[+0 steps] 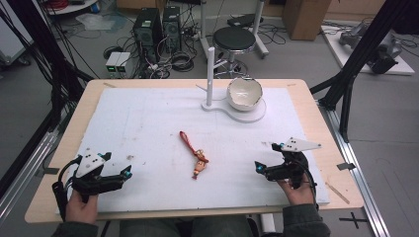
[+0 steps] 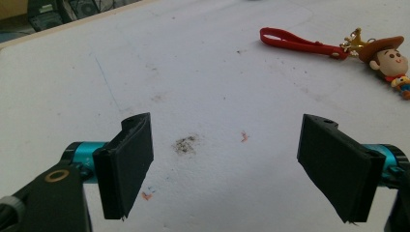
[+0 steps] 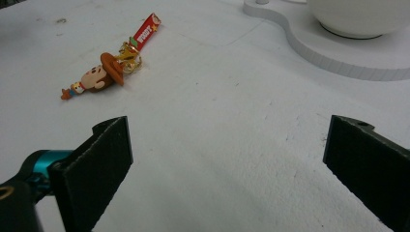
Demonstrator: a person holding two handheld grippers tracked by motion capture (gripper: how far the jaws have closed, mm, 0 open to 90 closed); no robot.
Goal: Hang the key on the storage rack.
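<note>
Left gripper sits low near the worktop's front-left edge, jaws spread wide, nothing between them, bare white mat ahead. Up and to the right of those jaws lies the keychain, well apart: a red strap, gold ring, small cowboy figure in a brown hat, flat on the mat. Right gripper is near the front-right edge, jaws released and empty; the keychain lies ahead to their left, the white stand with its bowl farther ahead to their right.
</note>
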